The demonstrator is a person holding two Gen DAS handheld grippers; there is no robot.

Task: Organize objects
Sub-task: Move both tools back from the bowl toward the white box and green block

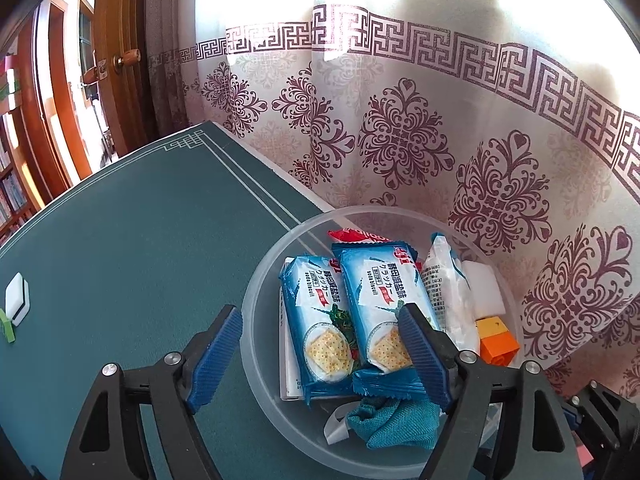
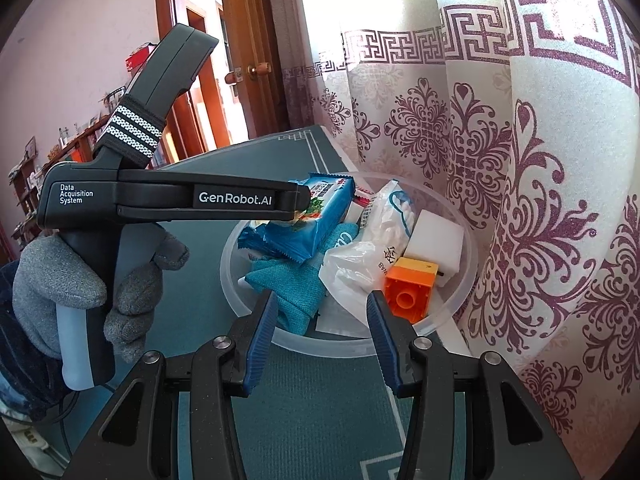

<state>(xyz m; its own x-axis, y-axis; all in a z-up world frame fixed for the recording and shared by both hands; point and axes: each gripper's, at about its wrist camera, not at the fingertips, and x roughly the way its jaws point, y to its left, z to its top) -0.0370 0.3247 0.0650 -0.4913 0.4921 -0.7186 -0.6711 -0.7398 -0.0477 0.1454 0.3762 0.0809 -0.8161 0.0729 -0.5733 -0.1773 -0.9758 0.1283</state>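
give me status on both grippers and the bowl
Left gripper open over clear plastic bowl, blue cracker packet released inside. Right gripper empty, jaws apart, at bowl's near rim. Nothing blocking.

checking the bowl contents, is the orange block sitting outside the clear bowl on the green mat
No, the orange block lies inside the clear bowl, beside a white block and a white plastic bag.

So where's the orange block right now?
The orange block lies in the clear bowl, on its curtain side, beside the white block and the white plastic bag.
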